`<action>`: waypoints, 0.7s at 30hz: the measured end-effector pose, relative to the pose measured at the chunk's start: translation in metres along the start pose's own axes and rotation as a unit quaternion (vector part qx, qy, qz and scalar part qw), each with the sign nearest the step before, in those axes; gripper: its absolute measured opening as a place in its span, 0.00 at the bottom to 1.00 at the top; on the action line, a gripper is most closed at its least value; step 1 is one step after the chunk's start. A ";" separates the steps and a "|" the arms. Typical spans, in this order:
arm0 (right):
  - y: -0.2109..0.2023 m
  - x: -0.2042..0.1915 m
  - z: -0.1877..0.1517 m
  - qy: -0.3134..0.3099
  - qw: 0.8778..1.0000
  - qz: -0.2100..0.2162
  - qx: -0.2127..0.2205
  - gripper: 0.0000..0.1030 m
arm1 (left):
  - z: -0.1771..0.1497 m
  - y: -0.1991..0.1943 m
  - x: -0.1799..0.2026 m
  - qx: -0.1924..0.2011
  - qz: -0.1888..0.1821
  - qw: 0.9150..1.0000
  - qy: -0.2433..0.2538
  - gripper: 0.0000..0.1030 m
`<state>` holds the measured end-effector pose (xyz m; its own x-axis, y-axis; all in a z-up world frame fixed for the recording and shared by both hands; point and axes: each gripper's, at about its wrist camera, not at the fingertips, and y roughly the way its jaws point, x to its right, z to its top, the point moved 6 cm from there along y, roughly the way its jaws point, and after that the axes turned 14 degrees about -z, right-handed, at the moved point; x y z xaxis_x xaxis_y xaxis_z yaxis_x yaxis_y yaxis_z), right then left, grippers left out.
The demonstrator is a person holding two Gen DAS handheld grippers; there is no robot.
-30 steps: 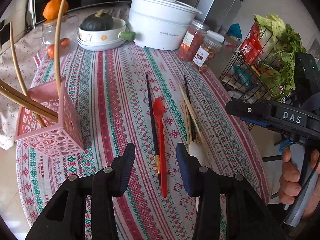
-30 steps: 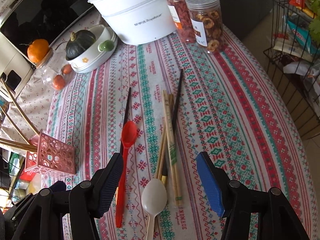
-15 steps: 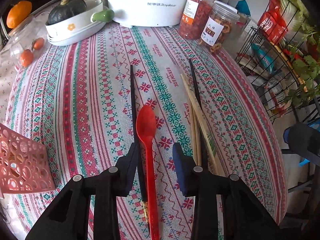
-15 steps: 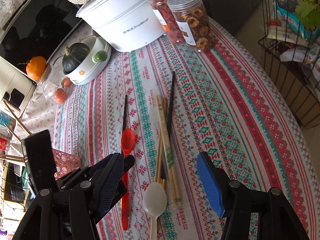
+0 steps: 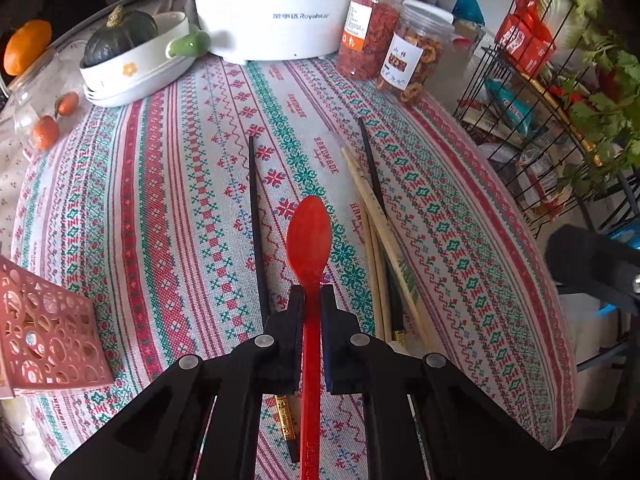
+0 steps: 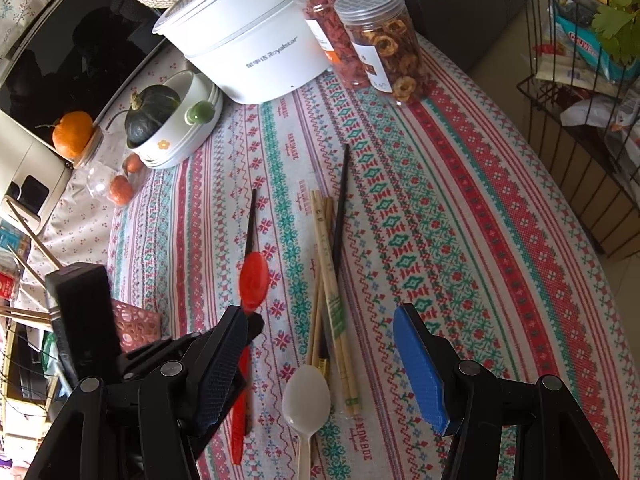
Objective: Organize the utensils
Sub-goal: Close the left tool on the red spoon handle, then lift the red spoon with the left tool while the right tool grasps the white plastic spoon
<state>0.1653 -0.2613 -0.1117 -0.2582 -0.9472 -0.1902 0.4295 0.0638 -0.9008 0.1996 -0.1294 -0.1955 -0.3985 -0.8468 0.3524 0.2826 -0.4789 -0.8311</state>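
My left gripper (image 5: 311,304) is shut on the handle of a red spoon (image 5: 309,232) that lies on the patterned tablecloth; the spoon also shows in the right wrist view (image 6: 253,280). A black chopstick (image 5: 256,224) lies just left of it. A bundle of wooden chopsticks (image 5: 376,224) with another black chopstick (image 5: 370,164) lies to the right. My right gripper (image 6: 320,364) is open above a white spoon (image 6: 306,400) and the wooden chopsticks (image 6: 328,264). A pink perforated holder (image 5: 44,332) stands at the left.
A white Royalstar cooker (image 5: 276,8), two snack jars (image 5: 414,60), a bowl with a dark squash (image 5: 132,56) and a glass jar of small oranges (image 5: 44,112) stand at the back. A wire rack of groceries (image 5: 560,100) stands beyond the table's right edge.
My left gripper has moved forward and down and closed on the red spoon's handle. My right gripper stays open and has barely moved.
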 end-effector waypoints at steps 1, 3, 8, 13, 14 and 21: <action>0.003 -0.001 -0.003 -0.008 1.000 -0.004 -0.006 0.64 | -0.001 -0.011 0.000 0.013 -0.007 1.000 -0.003 0.08; 0.011 -0.008 -0.011 -0.028 0.999 -0.007 -0.023 0.64 | -0.005 -0.032 -0.001 0.036 -0.021 0.999 -0.008 0.08; 0.038 -0.033 -0.042 -0.103 0.990 -0.016 -0.090 0.64 | -0.020 -0.087 -0.011 0.081 -0.032 0.996 -0.015 0.08; 0.058 -0.046 -0.068 -0.144 0.980 -0.038 -0.129 0.62 | -0.035 -0.131 -0.017 0.109 -0.047 0.993 -0.023 0.08; 0.060 -0.047 -0.070 -0.149 0.979 -0.042 -0.130 0.61 | -0.037 -0.137 -0.018 0.114 -0.052 0.992 -0.025 0.08; 0.075 -0.046 -0.073 -0.156 0.976 -0.066 -0.138 0.41 | -0.043 -0.159 -0.026 0.137 -0.072 0.987 -0.036 0.08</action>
<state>0.1462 -0.1900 -0.1993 -0.0014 -0.9997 0.0245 0.1492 -0.0244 -0.9885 0.1274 -0.0212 -0.0917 -0.3912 -0.7754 0.4958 0.4575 -0.6312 -0.6263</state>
